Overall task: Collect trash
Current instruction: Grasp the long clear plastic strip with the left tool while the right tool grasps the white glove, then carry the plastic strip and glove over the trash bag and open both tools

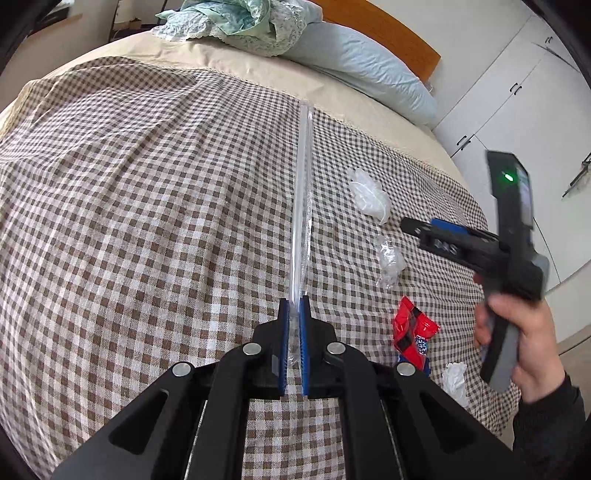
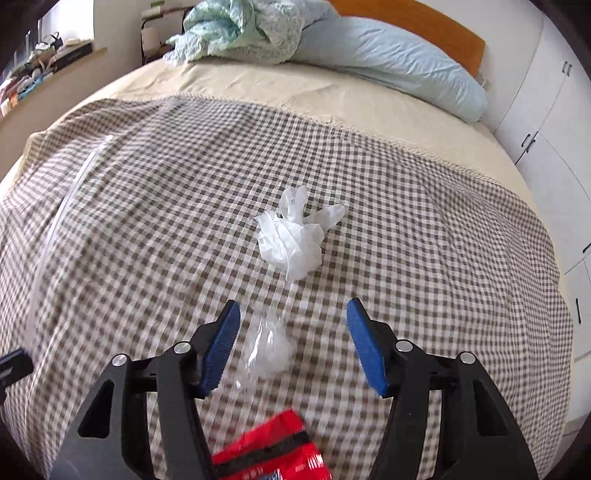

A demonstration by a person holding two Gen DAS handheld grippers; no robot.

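Note:
My left gripper (image 1: 294, 301) is shut on the edge of a clear zip bag (image 1: 303, 199), whose zip strip runs away from me over the checked bedspread (image 1: 147, 206); the strip also shows in the right wrist view (image 2: 66, 199). My right gripper (image 2: 291, 314) is open above a crumpled clear plastic wrapper (image 2: 267, 349), not touching it. A white crumpled glove (image 2: 291, 232) lies beyond it. A red snack wrapper (image 2: 269, 454) lies just below the fingers. In the left wrist view the right gripper (image 1: 417, 227) hovers over the glove (image 1: 369, 197), clear wrapper (image 1: 389, 260) and red wrapper (image 1: 413, 328).
A white tissue (image 1: 456, 380) lies near the bed's right edge. A blue pillow (image 2: 399, 62) and a green blanket (image 2: 243, 29) lie by the wooden headboard (image 2: 424, 26). White wardrobes (image 2: 554, 110) stand to the right. A cluttered shelf (image 2: 44, 62) stands at the left.

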